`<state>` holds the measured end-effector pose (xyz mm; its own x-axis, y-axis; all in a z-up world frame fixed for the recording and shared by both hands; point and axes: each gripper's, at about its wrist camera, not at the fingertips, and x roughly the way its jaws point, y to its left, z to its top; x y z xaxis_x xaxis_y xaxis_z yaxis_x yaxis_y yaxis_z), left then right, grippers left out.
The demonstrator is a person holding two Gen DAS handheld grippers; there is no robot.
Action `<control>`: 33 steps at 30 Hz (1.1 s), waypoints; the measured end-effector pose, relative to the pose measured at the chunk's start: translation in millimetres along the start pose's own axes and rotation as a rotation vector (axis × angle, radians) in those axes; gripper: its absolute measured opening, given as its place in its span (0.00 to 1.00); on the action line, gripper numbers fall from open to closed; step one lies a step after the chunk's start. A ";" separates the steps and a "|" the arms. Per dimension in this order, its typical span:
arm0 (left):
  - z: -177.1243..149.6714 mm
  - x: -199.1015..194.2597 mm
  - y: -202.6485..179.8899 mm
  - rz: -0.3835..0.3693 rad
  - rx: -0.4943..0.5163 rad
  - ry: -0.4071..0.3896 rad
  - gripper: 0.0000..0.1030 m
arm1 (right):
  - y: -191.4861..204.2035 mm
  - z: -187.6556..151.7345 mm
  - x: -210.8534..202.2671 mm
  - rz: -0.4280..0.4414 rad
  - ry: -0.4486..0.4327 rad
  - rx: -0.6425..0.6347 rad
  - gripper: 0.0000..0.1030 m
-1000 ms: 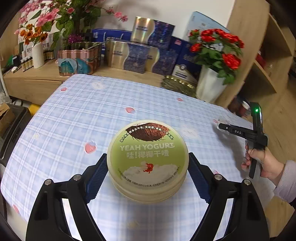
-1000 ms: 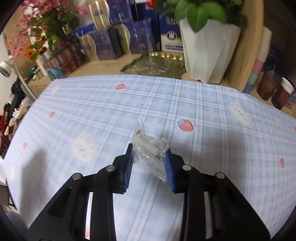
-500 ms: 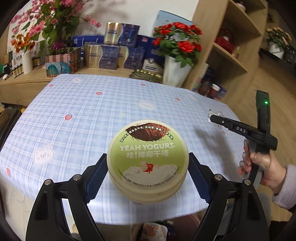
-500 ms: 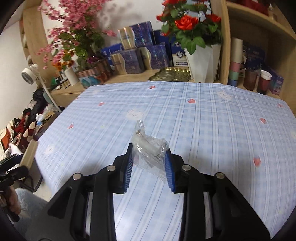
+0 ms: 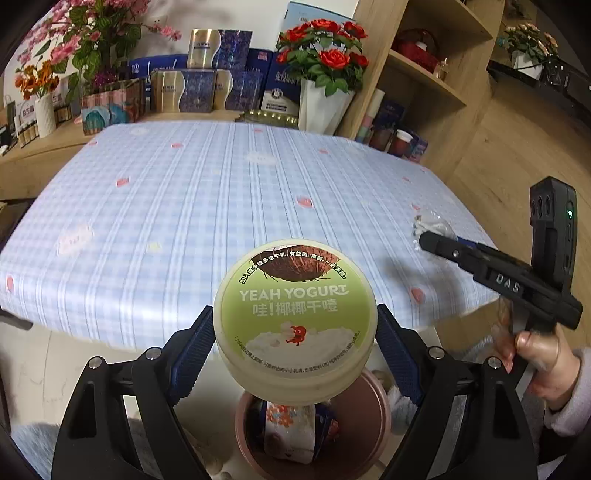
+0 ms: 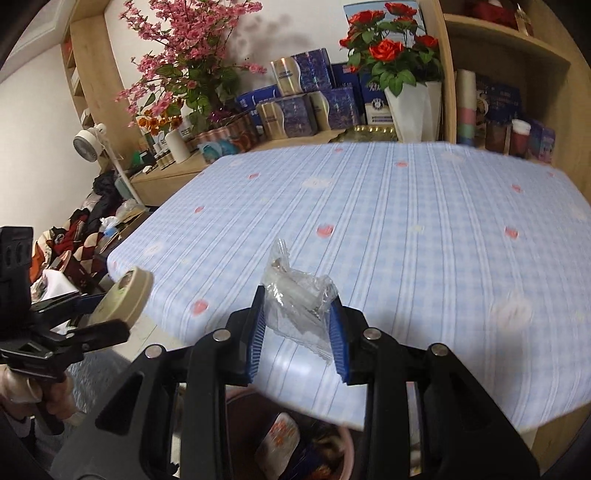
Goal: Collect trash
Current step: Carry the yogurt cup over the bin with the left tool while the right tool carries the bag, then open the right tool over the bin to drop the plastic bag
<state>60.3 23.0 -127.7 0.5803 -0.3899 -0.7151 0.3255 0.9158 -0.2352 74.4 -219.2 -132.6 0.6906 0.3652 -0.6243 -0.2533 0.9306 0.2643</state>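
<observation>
My left gripper (image 5: 295, 343) is shut on a round yogurt tub (image 5: 295, 317) with a green lid, its blue pads pressing the tub's sides. The tub hangs past the table's near edge, right above a pink bin (image 5: 365, 417) on the floor that holds wrappers. My right gripper (image 6: 297, 325) is shut on a crumpled clear plastic wrapper (image 6: 299, 299) over the table's near edge, with the pink bin (image 6: 343, 446) below it. In the left wrist view the right gripper (image 5: 424, 236) with the wrapper (image 5: 430, 223) shows at the right. The right wrist view shows the tub (image 6: 122, 299) at the left.
The blue checked tablecloth (image 5: 207, 199) covers the table. Behind it stand a white vase of red roses (image 5: 321, 107), blue gift boxes (image 5: 207, 88) and pink flowers (image 5: 92, 33). Wooden shelves (image 5: 424, 74) rise at the right. A fan (image 6: 86, 142) and clutter lie at the left.
Both grippers have pulled back from over the table to its near edge, carrying the tub and the wrapper. The pink bin has come into view beneath them.
</observation>
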 end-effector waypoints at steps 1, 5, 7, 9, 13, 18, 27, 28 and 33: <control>-6.5 -0.1 -1.4 0.003 -0.002 0.004 0.80 | 1.6 -7.8 -0.8 0.001 0.005 0.005 0.33; -24.9 -1.6 -2.6 0.000 -0.020 0.006 0.80 | 9.0 -40.6 -2.7 0.014 0.024 0.022 0.33; -35.6 -2.0 -4.8 0.005 -0.014 0.009 0.80 | 12.1 -55.1 -3.2 0.018 0.030 0.028 0.33; -44.0 -2.6 -7.7 0.009 0.002 0.009 0.80 | 15.8 -71.9 -4.1 0.029 0.044 0.033 0.33; -63.7 -3.9 -14.4 0.017 0.033 0.011 0.80 | 20.1 -94.0 -1.5 0.046 0.082 0.027 0.33; -79.0 -10.2 -20.4 0.029 0.068 -0.017 0.80 | 35.0 -113.4 -0.9 0.044 0.125 -0.059 0.33; -82.3 0.9 -16.9 0.039 0.040 0.007 0.81 | 38.9 -122.2 8.3 0.043 0.187 -0.081 0.33; -82.3 2.2 -15.1 0.039 0.032 0.011 0.81 | 38.1 -122.9 9.9 0.045 0.195 -0.077 0.33; -83.2 8.3 -7.6 0.032 -0.006 0.031 0.81 | 36.6 -127.3 21.5 0.040 0.241 -0.068 0.33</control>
<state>0.5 20.8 -186.6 0.5671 -0.3576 -0.7420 0.3031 0.9282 -0.2157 -6.2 -174.2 -229.9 0.4994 0.3896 -0.7739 -0.3282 0.9117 0.2472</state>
